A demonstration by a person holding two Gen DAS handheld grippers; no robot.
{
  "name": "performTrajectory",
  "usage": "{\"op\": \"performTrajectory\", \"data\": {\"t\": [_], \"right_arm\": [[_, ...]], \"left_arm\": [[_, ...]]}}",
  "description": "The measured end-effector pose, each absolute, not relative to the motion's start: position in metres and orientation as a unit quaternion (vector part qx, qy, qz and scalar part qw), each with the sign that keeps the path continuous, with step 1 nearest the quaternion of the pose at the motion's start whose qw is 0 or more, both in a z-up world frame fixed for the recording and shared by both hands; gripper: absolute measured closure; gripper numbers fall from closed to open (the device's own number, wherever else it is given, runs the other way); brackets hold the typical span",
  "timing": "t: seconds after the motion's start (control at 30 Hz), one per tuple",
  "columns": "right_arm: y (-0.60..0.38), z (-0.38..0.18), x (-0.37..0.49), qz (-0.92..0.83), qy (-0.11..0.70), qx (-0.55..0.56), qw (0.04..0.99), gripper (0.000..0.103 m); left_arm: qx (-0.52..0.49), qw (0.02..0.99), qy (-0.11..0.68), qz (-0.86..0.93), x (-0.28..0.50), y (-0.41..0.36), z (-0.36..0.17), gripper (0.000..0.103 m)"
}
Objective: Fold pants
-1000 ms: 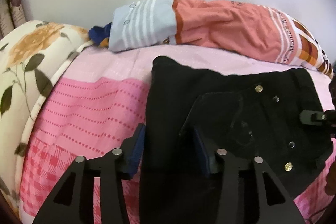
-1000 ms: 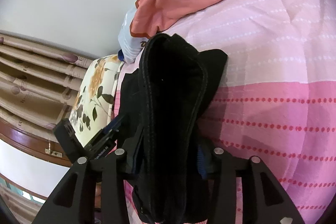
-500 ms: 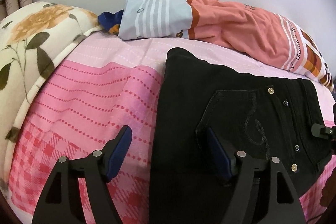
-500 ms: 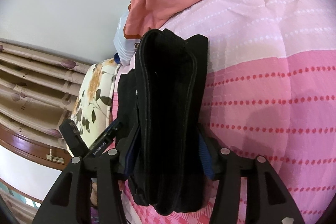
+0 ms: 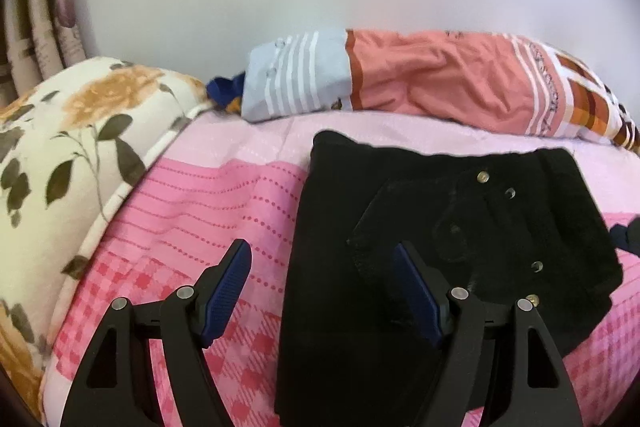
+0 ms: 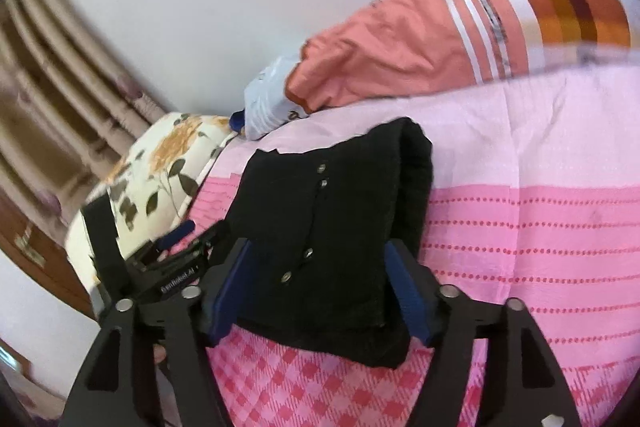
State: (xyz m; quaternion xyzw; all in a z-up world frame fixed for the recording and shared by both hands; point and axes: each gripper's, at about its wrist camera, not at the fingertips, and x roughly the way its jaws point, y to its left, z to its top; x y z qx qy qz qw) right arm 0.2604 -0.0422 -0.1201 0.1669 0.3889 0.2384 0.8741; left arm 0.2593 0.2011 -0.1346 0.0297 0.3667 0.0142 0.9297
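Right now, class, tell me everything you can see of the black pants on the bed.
The black pants look like dark denim, folded into a thick, compact rectangle lying flat on the pink patterned bedsheet. A stitched back pocket faces up, with several metal rivets and buttons nearby. Layered folded edges show in the right wrist view. The left hand-held gripper is open at one end; the right hand-held gripper straddles the other, jaws apart beside the fabric.

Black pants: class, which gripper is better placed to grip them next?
Probably right. The right gripper straddles the black pants, open; the left gripper, open too, has one finger over the pink bedsheet.
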Motion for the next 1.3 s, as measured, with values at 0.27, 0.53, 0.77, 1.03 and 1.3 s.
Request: {"op": "performTrajectory", "data": {"t": [0.27,0.53,0.77,1.03,1.3], "right_arm": [[-0.021,-0.119,0.236,0.226,0.384,0.143,0.884,0.02],[-0.015,-0.111,0.225,0.217,0.383,0.144,0.886,0.016],[-0.018,-0.094,0.211,0.191,0.353,0.149,0.904,0.005],[-0.016,-0.078,0.197,0.167,0.338,0.117,0.919,0.0],[-0.016,-0.064,0.18,0.156,0.326,0.117,0.925,0.0]], "left_arm": [[0.002,0.94,0.34,0.028,0.236,0.199,-0.118,0.024],[-0.013,0.956,0.286,0.058,0.205,0.202,-0.09,0.013],[0.012,0.959,0.275,0.061,0.185,0.194,-0.066,0.007],[0.024,0.963,0.263,0.054,0.165,0.186,-0.043,0.0],[0.029,0.972,0.227,0.046,0.141,0.184,-0.018,0.0]]}}
